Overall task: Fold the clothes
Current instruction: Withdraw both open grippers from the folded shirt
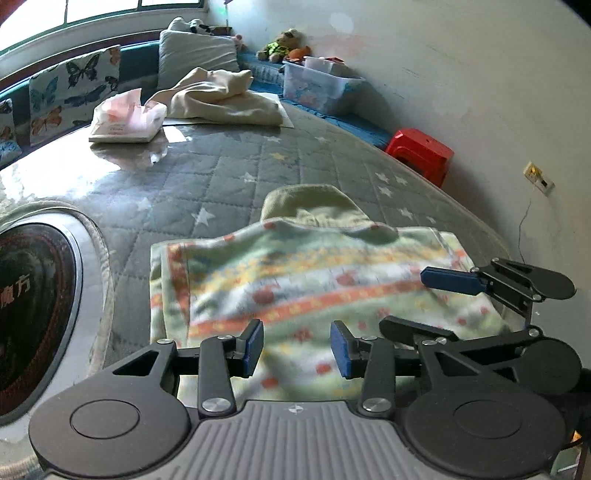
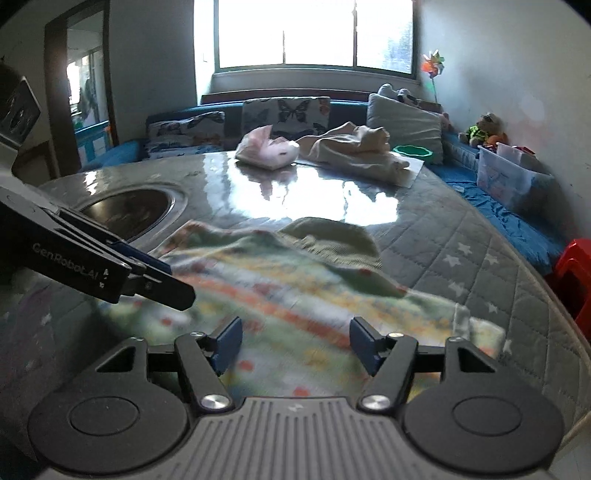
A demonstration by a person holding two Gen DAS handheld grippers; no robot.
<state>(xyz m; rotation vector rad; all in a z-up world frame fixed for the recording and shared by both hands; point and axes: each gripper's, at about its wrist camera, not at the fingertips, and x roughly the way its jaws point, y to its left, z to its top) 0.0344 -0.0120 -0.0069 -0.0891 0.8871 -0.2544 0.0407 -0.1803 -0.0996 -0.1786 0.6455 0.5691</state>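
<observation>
Nearest in the left wrist view, the left gripper (image 1: 297, 349) has its two blue-padded fingers spread wide with nothing between them, poised over the near edge of a pale green knitted garment with orange, yellow and red patterned bands (image 1: 295, 280). This garment lies flat on a round table covered in grey quilted cloth with white stars (image 1: 229, 173); a plain olive-green part pokes out at its far edge. To the garment's right in this view, the right gripper (image 1: 454, 282) reaches in sideways over the cloth; how wide it stands cannot be told from here. The right wrist view settles that: the right gripper (image 2: 295, 345) is also wide open and empty, above the blurred garment (image 2: 295, 295), and it shows the left gripper (image 2: 162, 273) entering from the garment's left. Left of the garment, a dark round cooktop set into the table (image 1: 33, 306) appears in both views. Beyond the garment sit a pink-and-white plastic bag (image 1: 127, 118) and a crumpled cream cloth (image 1: 221, 98). Only the right view shows the bright window (image 2: 314, 33), a doorway (image 2: 86, 85) and a green bowl (image 2: 412, 151); only the left shows the wall socket (image 1: 538, 178). A red plastic stool (image 1: 421, 153) stands past the table's right rim.
</observation>
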